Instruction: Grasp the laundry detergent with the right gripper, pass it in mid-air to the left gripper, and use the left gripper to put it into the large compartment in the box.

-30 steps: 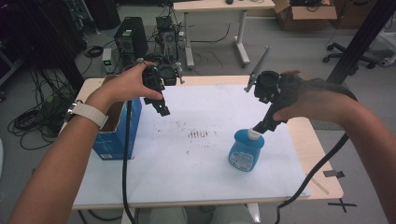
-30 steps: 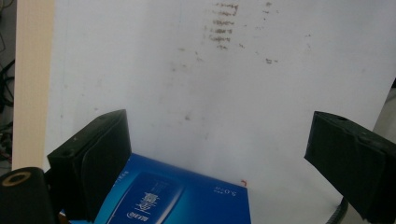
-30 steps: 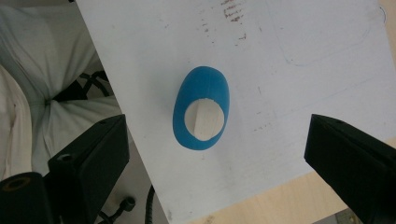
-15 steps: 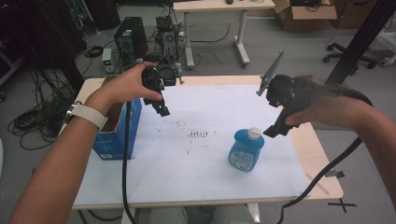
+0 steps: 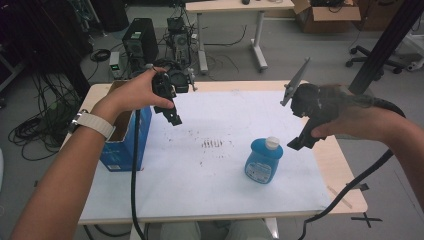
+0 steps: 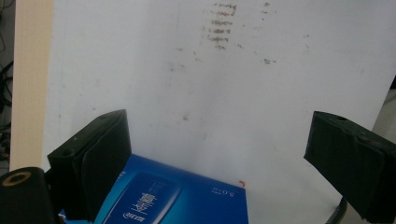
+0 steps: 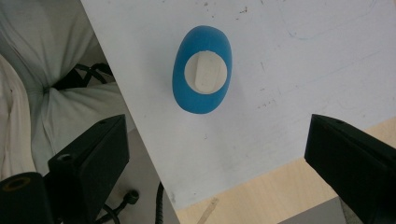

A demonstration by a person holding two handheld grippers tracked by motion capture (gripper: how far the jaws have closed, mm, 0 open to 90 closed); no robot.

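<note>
A blue bottle [image 5: 263, 161] with a white cap stands upright on the white sheet [image 5: 225, 125] at the table's front right. From above, in the right gripper view, the bottle [image 7: 202, 69] appears as a blue oval with its cap in the middle. My right gripper [image 5: 298, 142] hovers just right of it, lifted clear, and the right gripper [image 7: 219, 126] is open and empty. An open-topped blue box [image 5: 122, 145] stands at the table's left edge. My left gripper [image 5: 172, 116] hangs in the air right of the box. The left gripper [image 6: 219, 126] is open, with the blue box [image 6: 177, 200] below its jaws.
Brown smudges [image 5: 212, 144] mark the sheet's middle. Bare wood table edge [image 5: 345, 175] shows on the right. Behind the table stand computer towers [image 5: 137, 42], another desk [image 5: 235, 7] and floor cables. An office chair [image 5: 372, 55] is at the far right.
My right gripper has drawn back from the bottle's cap, moving right and upward. The bottle stays standing where it was. The left gripper has hardly moved.
</note>
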